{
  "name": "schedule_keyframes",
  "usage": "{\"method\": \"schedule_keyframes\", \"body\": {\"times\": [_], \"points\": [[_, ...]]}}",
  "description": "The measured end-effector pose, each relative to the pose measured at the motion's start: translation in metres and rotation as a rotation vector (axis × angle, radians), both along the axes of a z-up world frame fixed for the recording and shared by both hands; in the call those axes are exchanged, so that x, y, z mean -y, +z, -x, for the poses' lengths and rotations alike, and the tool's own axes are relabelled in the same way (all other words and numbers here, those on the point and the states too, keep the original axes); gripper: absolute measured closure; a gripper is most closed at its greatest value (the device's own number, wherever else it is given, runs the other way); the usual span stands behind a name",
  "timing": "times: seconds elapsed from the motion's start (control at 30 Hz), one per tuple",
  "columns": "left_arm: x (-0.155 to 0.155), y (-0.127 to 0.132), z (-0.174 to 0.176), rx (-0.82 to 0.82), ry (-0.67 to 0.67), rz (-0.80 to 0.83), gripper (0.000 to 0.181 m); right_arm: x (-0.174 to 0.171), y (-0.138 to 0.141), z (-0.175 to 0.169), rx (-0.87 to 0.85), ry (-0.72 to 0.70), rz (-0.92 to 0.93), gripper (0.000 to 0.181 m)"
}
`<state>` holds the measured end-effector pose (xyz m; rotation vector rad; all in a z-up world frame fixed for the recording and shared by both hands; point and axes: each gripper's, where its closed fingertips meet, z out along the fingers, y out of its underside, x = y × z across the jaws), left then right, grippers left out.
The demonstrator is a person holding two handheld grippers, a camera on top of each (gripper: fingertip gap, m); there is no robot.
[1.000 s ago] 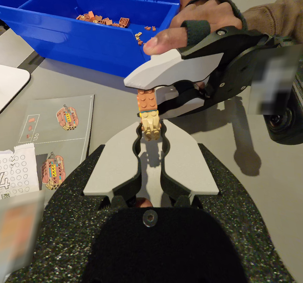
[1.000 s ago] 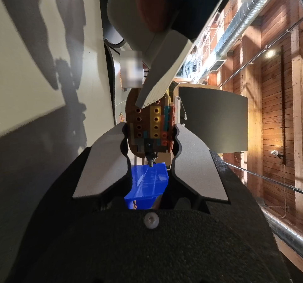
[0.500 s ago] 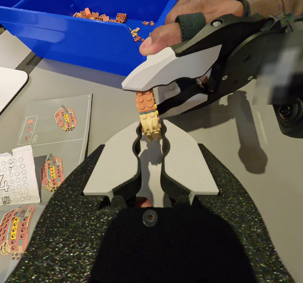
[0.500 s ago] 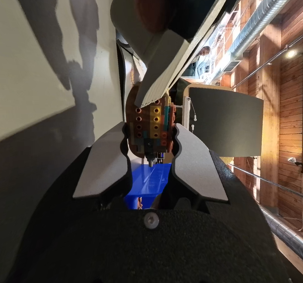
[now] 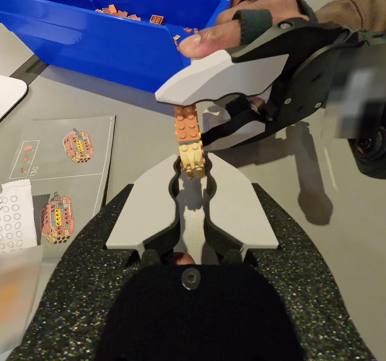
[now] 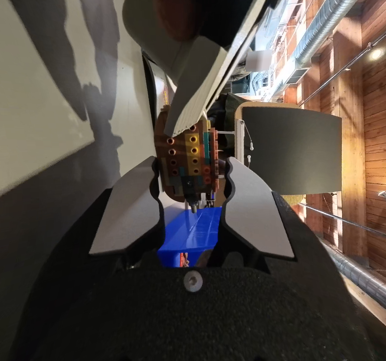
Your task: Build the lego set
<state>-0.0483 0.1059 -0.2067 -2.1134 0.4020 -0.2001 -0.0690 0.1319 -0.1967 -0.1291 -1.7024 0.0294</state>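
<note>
Left gripper (image 5: 192, 163): clamped on the tan lower end of the model; the pads are pressed against both its sides, and the fingers (image 5: 150, 202) are otherwise drawn close together.
Right gripper (image 6: 191, 163): closed on the model from its two sides, as seen in the right wrist view; in the left wrist view it is seen at the upper right, one finger above the model's orange top and one at its far side.
Model (image 5: 189, 142): held in the air between both grippers, above the table (image 5: 261, 184); an orange studded upper part, a thin teal band and a tan lower part are seen. From the right wrist view its face (image 6: 188, 161) is shown with brown, yellow, teal and orange rows.
Hand (image 5: 246, 25): strapped to the right gripper, thumb laid along the upper finger.
Bin (image 5: 104, 44): blue, set behind the model on the table; loose orange bricks (image 5: 129, 15) are held in it.
Booklet (image 5: 62, 173): laid open at the left, partly covered by a white bag (image 5: 14, 217).
</note>
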Motion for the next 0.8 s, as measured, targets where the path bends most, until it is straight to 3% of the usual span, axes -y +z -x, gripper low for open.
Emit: {"method": "schedule_keyframes", "body": {"times": [0.8], "points": [[0.0012, 0.0033, 0.0034, 0.056, 0.007, -0.006, 0.159, -0.0082, 0.0041, -0.0030, 0.021, 0.008, 0.094, 0.117]]}}
